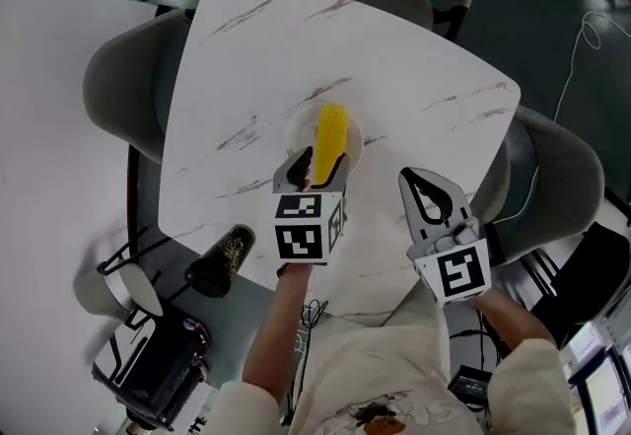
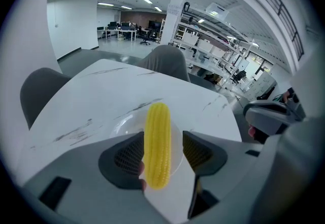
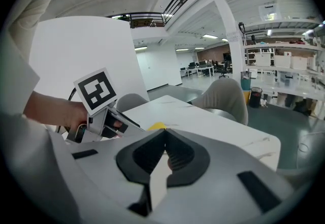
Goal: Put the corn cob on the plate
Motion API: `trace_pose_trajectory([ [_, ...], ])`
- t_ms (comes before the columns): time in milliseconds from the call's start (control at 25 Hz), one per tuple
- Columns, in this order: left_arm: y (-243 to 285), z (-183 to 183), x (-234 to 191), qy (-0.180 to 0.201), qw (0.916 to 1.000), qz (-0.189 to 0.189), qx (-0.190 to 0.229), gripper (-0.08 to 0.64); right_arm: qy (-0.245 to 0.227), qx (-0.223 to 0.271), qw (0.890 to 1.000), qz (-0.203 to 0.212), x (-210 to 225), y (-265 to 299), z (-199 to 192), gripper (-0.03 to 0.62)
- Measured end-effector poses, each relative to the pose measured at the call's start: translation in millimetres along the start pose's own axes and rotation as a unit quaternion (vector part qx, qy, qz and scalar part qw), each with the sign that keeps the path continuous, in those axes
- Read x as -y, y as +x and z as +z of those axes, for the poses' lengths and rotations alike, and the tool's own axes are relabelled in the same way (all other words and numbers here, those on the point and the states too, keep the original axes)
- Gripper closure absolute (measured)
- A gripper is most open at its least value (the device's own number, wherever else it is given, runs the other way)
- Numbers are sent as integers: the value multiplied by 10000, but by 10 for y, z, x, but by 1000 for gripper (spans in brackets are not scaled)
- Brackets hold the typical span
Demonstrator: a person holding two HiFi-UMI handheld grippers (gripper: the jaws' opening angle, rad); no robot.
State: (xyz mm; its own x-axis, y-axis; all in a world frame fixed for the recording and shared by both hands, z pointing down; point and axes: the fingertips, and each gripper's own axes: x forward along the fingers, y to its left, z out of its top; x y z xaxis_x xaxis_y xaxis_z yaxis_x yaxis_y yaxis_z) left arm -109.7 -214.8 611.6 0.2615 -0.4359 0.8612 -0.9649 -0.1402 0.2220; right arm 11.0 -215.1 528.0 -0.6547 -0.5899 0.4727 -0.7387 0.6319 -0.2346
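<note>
I'm holding my left gripper (image 1: 317,165) unclenched around the corn cob (image 1: 331,132) so it rests on the plate (image 1: 296,133); my right gripper (image 1: 419,184) is waiting clenched and empty, near right.

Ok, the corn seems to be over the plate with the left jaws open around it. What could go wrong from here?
1. The corn cob sits between the open jaws of the left gripper, close against one pad. Pulling back could drag it off the plate.
2. The cob looks long for the small plate and its near end seems to reach the rim, so it might roll or tip onto the table.
</note>
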Motion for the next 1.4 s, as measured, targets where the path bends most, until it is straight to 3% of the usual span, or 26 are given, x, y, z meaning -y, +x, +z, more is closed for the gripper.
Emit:
trace_pose_trajectory([
  [160, -204, 79, 50, -3, 9996, -16, 273, 319, -133, 111, 9998, -72, -46, -105, 141, 589],
  [320, -447, 162, 183, -358, 9955, -426, 769, 322, -191, 220, 9995, -97, -131, -193, 273, 589],
  [520, -791, 130, 276, -318, 9923, -486, 1091, 324, -259, 319, 9990, -181, -269, -316, 363, 589],
  [1040, -1716, -204, 404, -455, 9831, -725, 1617, 347, -320, 571, 9973, -321, -877, -830, 604, 589],
  [1120, -1839, -296, 429, -557, 9811, -734, 1704, 388, -275, 597, 9972, -363, -993, -930, 596, 589],
  [1400, -2256, -608, 595, -433, 9789, -801, 1832, 400, -256, 599, 9974, -315, -1424, -1232, 502, 589],
])
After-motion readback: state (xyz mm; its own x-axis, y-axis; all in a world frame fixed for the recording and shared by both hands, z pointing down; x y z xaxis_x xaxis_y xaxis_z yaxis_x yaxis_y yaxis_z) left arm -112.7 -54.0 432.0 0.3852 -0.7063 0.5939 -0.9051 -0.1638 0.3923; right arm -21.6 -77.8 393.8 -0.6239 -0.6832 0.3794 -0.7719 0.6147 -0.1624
